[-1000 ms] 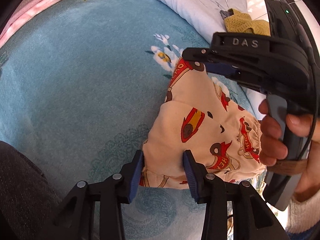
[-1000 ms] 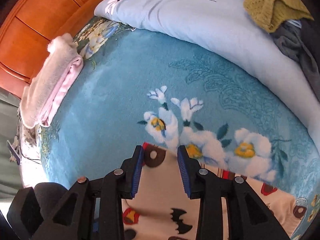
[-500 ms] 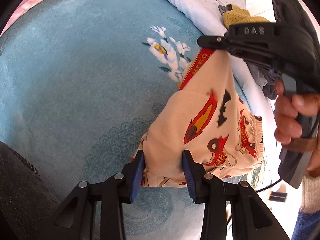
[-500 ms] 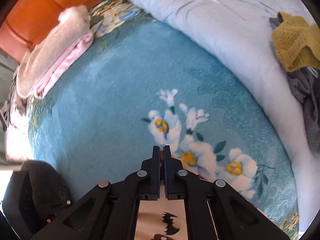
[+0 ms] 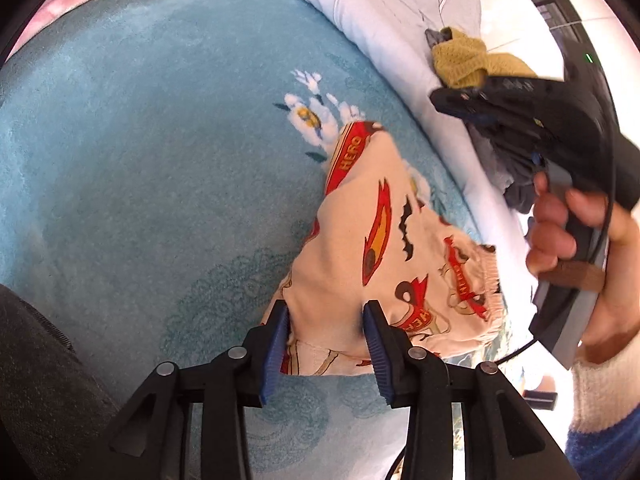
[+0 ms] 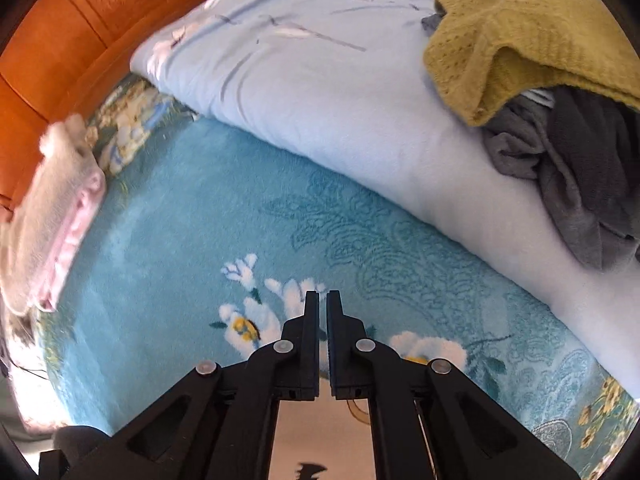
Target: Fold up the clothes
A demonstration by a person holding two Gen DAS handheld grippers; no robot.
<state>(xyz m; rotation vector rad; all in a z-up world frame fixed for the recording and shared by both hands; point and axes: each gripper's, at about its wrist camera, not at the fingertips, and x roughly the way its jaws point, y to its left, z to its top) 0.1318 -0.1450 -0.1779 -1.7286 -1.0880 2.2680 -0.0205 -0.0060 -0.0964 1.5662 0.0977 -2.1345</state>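
My right gripper [image 6: 323, 300], pressed together, has let the cream car-print shorts [image 5: 384, 248] drop mid-frame; left gripper [image 5: 326, 334], spread, straddles them; fold undone.

Right gripper [image 6: 323, 300]: fingers nearly closed, above blue floral blanket [image 6: 192, 240]; mustard knit [image 6: 520, 36], grey garments [image 6: 580, 168] on quilt [image 6: 320, 80].

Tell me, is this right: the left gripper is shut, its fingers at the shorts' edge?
No: the left gripper is open, not shut, its fingers at the shorts' edge. The left wrist view shows it.
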